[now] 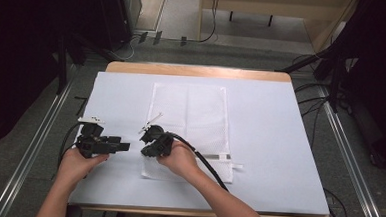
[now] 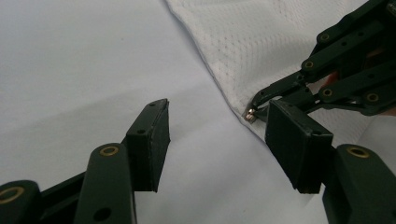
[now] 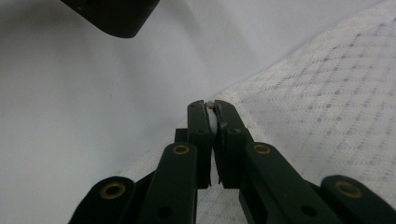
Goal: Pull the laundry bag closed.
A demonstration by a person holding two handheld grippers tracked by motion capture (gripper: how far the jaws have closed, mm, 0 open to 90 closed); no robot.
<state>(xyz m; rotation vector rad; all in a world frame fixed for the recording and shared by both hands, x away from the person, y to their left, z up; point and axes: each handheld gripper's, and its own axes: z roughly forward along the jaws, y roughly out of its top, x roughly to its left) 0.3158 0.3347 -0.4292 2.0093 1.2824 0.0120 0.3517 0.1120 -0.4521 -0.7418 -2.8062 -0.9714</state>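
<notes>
while pinching the near left edge of one white mesh bag (image 1: 190, 126), right gripper (image 1: 150, 142) clamped tight on it. left gripper (image 1: 124, 146) alongside, gaping, empty. one bag, flat on the white table cover (image 1: 269, 142), long axis running near to far.

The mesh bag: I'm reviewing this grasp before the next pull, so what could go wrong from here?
1. The right tool is shut on just a thin bit at the edge of the white mesh bag; a pull may slip it free.
2. The left tool stands open beside that edge, on the bare white sheet, so nothing pins the bag and it may drag along.
3. The two tools sit close and could collide.
</notes>
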